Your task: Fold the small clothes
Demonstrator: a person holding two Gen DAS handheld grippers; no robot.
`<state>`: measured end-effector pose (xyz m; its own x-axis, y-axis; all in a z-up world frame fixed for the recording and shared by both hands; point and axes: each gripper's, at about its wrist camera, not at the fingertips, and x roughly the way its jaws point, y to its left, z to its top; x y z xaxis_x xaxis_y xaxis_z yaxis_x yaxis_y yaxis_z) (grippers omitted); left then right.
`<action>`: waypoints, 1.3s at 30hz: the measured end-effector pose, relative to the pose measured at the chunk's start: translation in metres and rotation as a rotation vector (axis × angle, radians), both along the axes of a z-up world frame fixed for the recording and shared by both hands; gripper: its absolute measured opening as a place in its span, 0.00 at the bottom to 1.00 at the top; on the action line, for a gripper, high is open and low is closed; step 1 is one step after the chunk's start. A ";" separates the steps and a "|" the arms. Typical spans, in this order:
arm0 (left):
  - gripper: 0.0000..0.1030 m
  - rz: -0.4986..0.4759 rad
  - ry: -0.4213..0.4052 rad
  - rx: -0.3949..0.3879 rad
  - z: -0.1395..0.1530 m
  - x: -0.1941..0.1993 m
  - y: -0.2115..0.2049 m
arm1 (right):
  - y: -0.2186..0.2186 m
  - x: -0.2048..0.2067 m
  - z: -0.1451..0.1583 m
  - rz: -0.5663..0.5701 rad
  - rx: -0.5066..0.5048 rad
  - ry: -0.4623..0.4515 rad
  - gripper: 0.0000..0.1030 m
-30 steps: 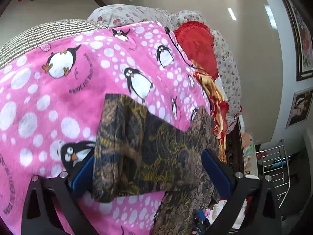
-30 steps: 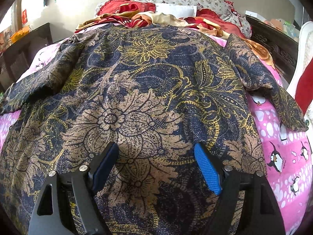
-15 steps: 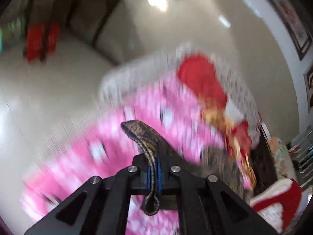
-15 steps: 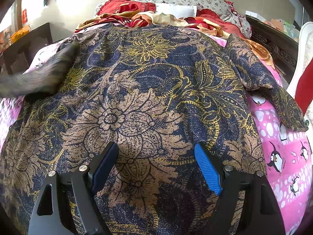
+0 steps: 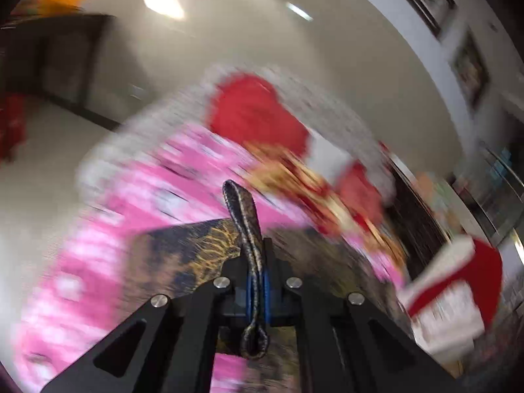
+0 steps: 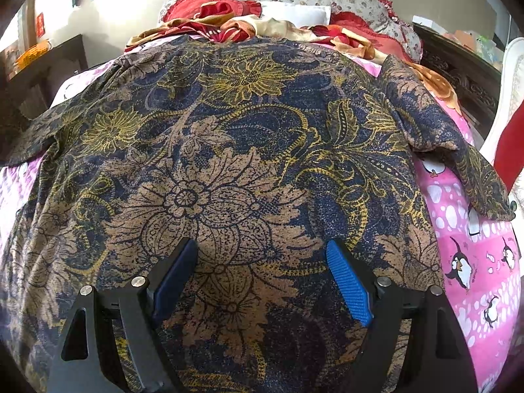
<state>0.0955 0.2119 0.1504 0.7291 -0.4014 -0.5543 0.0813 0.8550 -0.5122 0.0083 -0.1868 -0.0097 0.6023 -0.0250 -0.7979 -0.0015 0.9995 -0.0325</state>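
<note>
A dark batik shirt lies spread across the pink penguin blanket, collar toward the pillows at the far edge. The left gripper is clamped on a sleeve fold; a second ago its jaws stood wide around the flat sleeve, which is now lifted (heavy blur, so probably mid-swing). The right gripper hovers wide open over the hem, unchanged. The thin pinch could slip, dropping the sleeve crooked.
</note>
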 end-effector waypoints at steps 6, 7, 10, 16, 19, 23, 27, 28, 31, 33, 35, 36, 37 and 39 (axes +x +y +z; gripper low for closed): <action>0.05 -0.233 0.096 -0.010 -0.079 0.041 -0.145 | -0.005 0.014 0.052 0.028 0.051 -0.052 0.82; 0.05 -0.259 0.123 0.003 -0.099 0.045 -0.164 | -0.003 0.019 0.058 0.049 0.061 -0.067 0.82; 0.11 -0.302 0.207 0.059 -0.148 0.053 -0.195 | 0.004 0.038 0.068 0.135 0.108 -0.107 0.82; 0.50 -0.263 0.180 0.113 -0.156 0.003 -0.177 | 0.030 0.081 0.048 0.282 0.272 -0.091 0.77; 0.55 -0.215 0.119 0.196 -0.163 -0.031 -0.156 | 0.046 0.100 0.030 0.351 0.349 -0.067 0.68; 0.53 -0.161 0.082 0.161 -0.176 -0.058 -0.129 | 0.068 0.126 0.010 0.396 0.351 -0.039 0.59; 0.53 -0.125 0.097 0.181 -0.178 -0.053 -0.130 | 0.067 0.149 -0.009 0.364 0.432 0.011 0.51; 0.53 -0.122 0.096 0.179 -0.178 -0.052 -0.130 | 0.066 0.150 -0.009 0.360 0.458 0.010 0.45; 0.53 -0.122 0.096 0.162 -0.180 -0.049 -0.131 | 0.067 0.147 -0.005 0.375 0.486 0.017 0.19; 0.53 -0.123 0.096 0.152 -0.181 -0.050 -0.130 | 0.059 0.141 0.005 0.365 0.483 -0.009 0.12; 0.53 -0.121 0.095 0.152 -0.180 -0.054 -0.127 | 0.041 0.134 0.022 0.334 0.486 -0.050 0.12; 0.53 -0.121 0.095 0.153 -0.180 -0.055 -0.126 | 0.029 0.131 0.031 0.295 0.459 -0.070 0.12; 0.53 -0.120 0.096 0.154 -0.180 -0.055 -0.126 | 0.014 0.130 0.038 0.242 0.415 -0.073 0.12; 0.53 -0.121 0.096 0.154 -0.180 -0.055 -0.125 | -0.015 0.127 0.043 0.156 0.282 -0.065 0.12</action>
